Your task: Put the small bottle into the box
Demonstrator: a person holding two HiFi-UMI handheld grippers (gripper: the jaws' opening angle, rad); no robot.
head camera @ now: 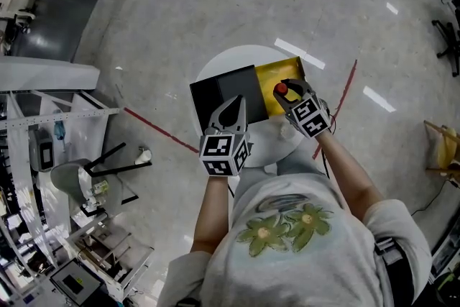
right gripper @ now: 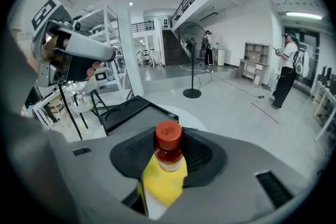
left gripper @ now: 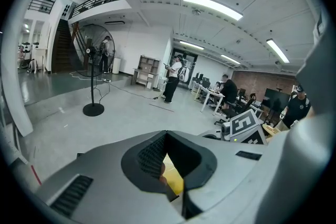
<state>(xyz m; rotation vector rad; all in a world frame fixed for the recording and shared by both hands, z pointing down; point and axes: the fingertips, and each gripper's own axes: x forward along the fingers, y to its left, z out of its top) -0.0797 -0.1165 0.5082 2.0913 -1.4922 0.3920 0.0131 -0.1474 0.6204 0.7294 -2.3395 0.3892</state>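
**A:** Why is the right gripper (head camera: 290, 93) held there?

**B:** It's clamped on the small bottle (right gripper: 167, 159), red cap up, right above the open yellow box (head camera: 287, 74), near its front wall. I'd judge that only lowering and letting go remain.

**A:** And the left gripper (head camera: 231, 110)?

**B:** Its jaws are drawn together on nothing I can see. It hangs just left of the box, over the black lid (head camera: 219, 93), probably keeping clear.

**A:** Room?

**B:** The box's inside looks bare, so its walls are the only edges to mind. Its far corner sits close to the table (head camera: 237, 57) rim.
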